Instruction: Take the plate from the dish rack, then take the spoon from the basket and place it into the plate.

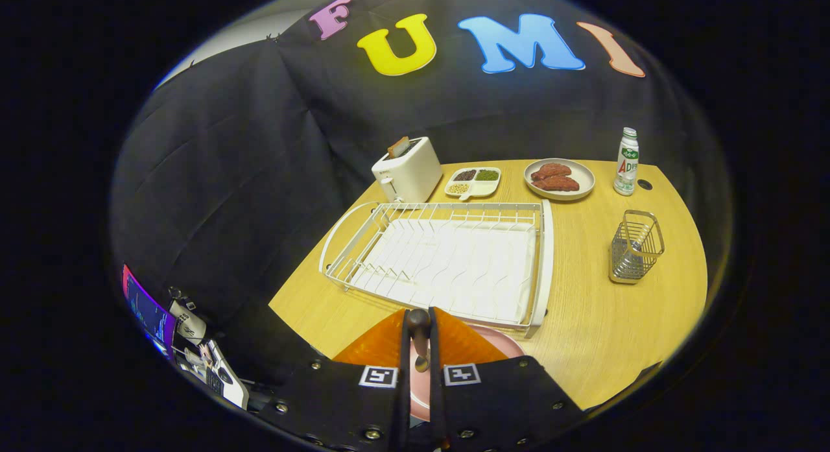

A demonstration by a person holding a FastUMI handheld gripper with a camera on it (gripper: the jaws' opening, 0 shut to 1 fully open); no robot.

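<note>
Holding the spoon (420, 348) clamped between its near-closed fingers, the tool (419, 322) hangs over the pink plate (499, 345), which already sits on the table (583, 329) beside the empty dish rack (447, 264). Judging by this, only releasing the spoon onto the plate is left; the basket (635, 246) stands well apart.

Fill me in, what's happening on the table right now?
A person's handheld gripper is shut on the spoon, holding it over the pink plate that sits on the wooden table just in front of the dish rack. The rack has nothing in it, and so does the wire basket off to its right. The spoon has not been let go into the plate yet.
</note>
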